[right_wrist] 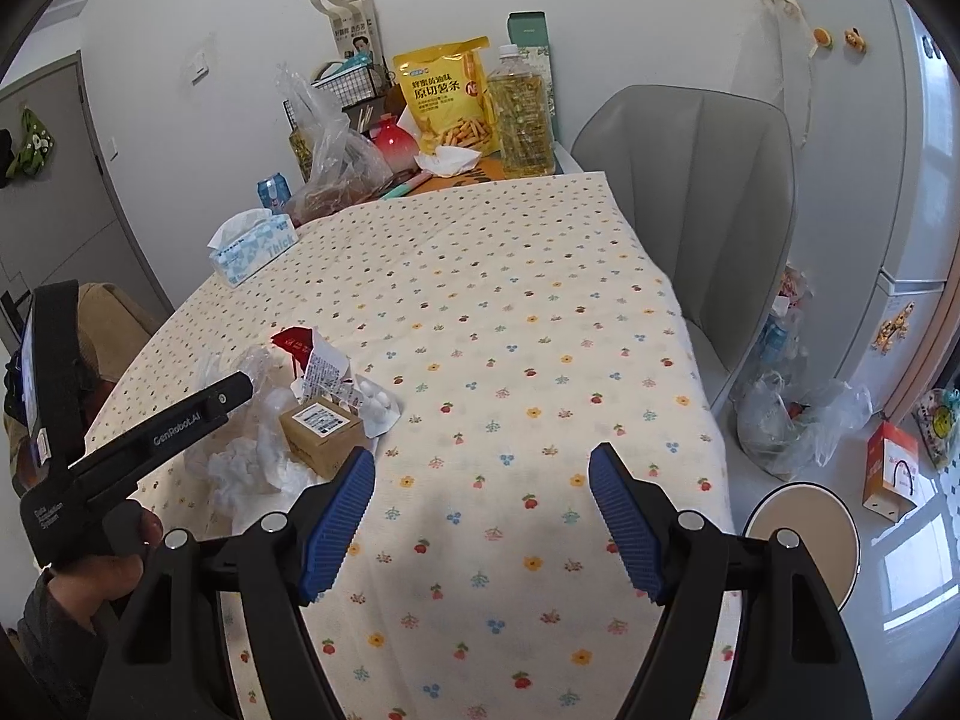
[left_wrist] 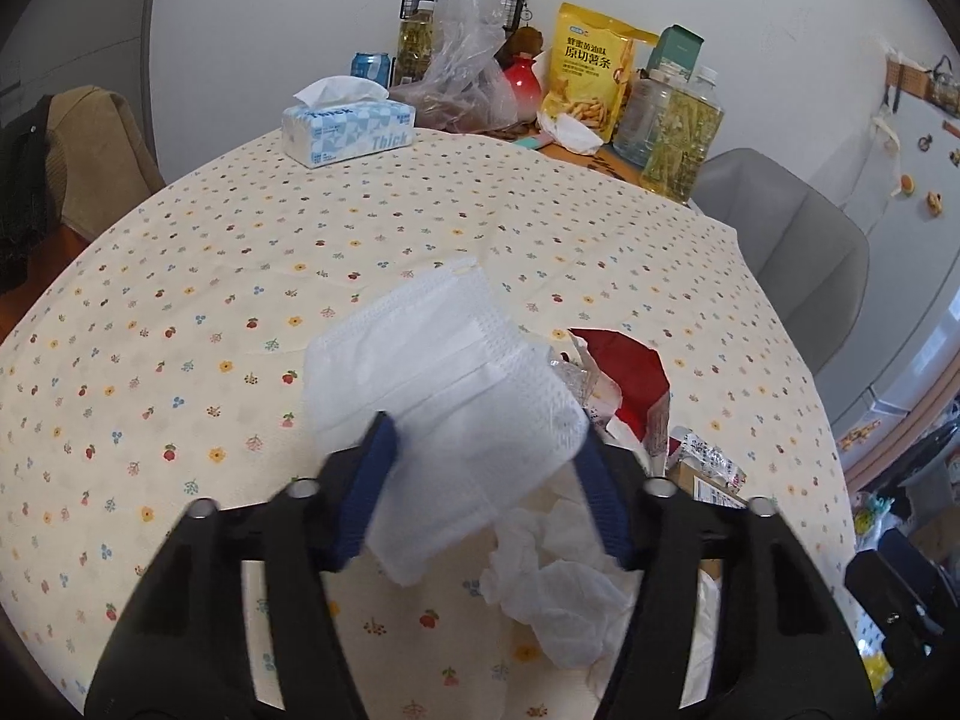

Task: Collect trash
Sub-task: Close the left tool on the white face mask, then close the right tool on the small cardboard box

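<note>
- Left tool (left_wrist: 486, 480) clenched on white face mask (left_wrist: 444, 396), lifted off surface (left_wrist: 180, 300).
- Right tool (right_wrist: 480, 516) released, nothing btwn jaws.
- Trash pile: tissue (left_wrist: 552, 588), red wrapper (left_wrist: 624, 372) at 3 o'clock of mask; small box (right_wrist: 321, 435).
- Risk: thin mask held by edge only, could slip out w/ quick swing.

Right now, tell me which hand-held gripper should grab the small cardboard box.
Right, probably: the right hand-held gripper is open, empty, beside the cardboard box; the left hand-held gripper grips the face mask.
</note>
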Motion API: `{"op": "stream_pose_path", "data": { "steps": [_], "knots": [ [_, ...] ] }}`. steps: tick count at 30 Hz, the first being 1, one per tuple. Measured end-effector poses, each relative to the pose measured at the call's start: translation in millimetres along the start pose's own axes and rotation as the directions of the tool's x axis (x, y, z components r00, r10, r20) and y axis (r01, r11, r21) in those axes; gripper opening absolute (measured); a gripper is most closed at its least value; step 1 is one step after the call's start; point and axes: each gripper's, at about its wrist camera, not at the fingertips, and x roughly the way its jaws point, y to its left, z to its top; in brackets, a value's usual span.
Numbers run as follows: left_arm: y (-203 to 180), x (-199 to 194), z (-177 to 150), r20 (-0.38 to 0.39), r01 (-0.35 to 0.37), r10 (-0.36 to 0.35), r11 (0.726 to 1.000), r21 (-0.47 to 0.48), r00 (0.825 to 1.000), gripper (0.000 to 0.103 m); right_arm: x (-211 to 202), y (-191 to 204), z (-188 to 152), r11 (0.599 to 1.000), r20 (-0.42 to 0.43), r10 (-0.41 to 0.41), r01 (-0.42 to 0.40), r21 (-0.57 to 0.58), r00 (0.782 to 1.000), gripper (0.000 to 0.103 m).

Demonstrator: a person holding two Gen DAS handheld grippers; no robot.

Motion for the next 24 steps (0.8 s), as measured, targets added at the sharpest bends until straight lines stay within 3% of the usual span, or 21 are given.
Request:
{"op": "stream_pose_path", "data": {
  "steps": [2, 8, 24],
  "knots": [
    [6, -7, 0, 0.011, 0.009, -0.009, 1.000, -0.017, 1.000, 0.026, 3, 7, 1, 1.000, -0.004, 0.010, -0.010, -0.011, 1.000, 0.073],
    [25, -27, 3, 0.051, 0.028, -0.026, 0.998, -0.050, 0.998, 0.005, 12, 25, 2, 0.999, -0.011, 0.041, -0.042, -0.031, 0.999, 0.073],
    [61, -31, 0, 0.068, -0.027, 0.034, 0.995, -0.095, 0.997, 0.003, 40, 60, 5, 0.993, -0.061, 0.091, -0.095, -0.064, 0.994, 0.065]
  ]
}}
